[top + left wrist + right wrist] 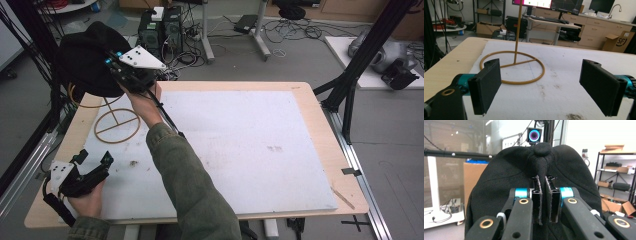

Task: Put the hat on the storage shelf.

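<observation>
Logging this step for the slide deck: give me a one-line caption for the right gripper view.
Right gripper shut on a pinched fold of the black cap, just below its top button.

A wire stand (117, 126) sits on the tabletop's (310, 107) far left. The cap (87, 57) hangs above and behind it, pinched by the right gripper (543, 202). The left gripper (92, 162) rests at the near-left corner, before the stand.
</observation>
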### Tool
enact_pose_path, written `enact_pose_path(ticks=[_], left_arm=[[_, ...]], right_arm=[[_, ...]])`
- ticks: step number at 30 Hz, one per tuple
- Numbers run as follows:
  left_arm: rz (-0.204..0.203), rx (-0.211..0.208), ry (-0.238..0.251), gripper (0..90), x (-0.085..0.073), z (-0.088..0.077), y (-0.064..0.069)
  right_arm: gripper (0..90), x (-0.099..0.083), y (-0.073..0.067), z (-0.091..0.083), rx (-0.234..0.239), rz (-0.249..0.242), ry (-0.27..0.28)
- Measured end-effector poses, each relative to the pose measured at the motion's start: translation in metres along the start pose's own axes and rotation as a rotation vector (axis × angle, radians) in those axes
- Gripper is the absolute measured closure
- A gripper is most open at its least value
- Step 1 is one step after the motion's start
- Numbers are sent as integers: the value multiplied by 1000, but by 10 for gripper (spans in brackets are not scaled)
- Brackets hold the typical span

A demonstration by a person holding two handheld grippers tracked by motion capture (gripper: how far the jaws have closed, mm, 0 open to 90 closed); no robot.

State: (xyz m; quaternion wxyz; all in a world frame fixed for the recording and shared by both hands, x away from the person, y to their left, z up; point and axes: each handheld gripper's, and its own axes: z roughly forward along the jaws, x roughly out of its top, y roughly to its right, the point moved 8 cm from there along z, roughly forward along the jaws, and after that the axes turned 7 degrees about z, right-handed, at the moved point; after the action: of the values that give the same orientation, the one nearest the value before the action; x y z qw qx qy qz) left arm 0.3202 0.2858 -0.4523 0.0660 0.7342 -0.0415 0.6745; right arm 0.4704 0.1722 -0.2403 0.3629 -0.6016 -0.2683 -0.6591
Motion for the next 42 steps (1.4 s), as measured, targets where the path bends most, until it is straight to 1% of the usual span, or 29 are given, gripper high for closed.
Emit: enact_pose_path(ticks=[2,3,6,7,8,16,22,25,29,31,34,36,37,42], left_arm=[[1,-1,1,178,0,0,0],[0,-1,2,178,0,-1,1],[4,1,1,177,0,-1,1],[6,4,-1,174,0,-1,1],[4,5,0,174,0,-1,1],[5,-6,-6,174,-2,1,3],[-1,-5,-3,174,-1,1,3],[-5,-3,0,174,-1,0,2],[-10,-5,-9,174,-2,1,2],[-10,-6,-10,174,-3,1,2],[-10,-8,-9,174,-2,1,2],[-14,-7,-8,174,-2,1,2],[-14,-7,-8,174,-2,1,2],[-15,-6,-7,174,-2,1,1]], right_arm=[[859,-4,1,5,1,7,-13],[859,-6,3,8,4,19,-17],[859,-9,4,12,6,28,-27],[859,-13,5,16,4,25,-41],[859,-13,5,16,4,25,-41],[859,-30,2,29,8,5,-101],[859,-41,-5,35,36,-23,-164],[858,-44,-6,36,37,-43,-182],[845,-44,-6,37,34,-54,-186],[840,-45,-7,38,32,-61,-196],[840,-47,-10,38,43,-73,-204],[840,-48,-12,40,49,-73,-222],[837,-48,-12,40,47,-83,-225],[813,-50,-10,41,40,-72,-235]])
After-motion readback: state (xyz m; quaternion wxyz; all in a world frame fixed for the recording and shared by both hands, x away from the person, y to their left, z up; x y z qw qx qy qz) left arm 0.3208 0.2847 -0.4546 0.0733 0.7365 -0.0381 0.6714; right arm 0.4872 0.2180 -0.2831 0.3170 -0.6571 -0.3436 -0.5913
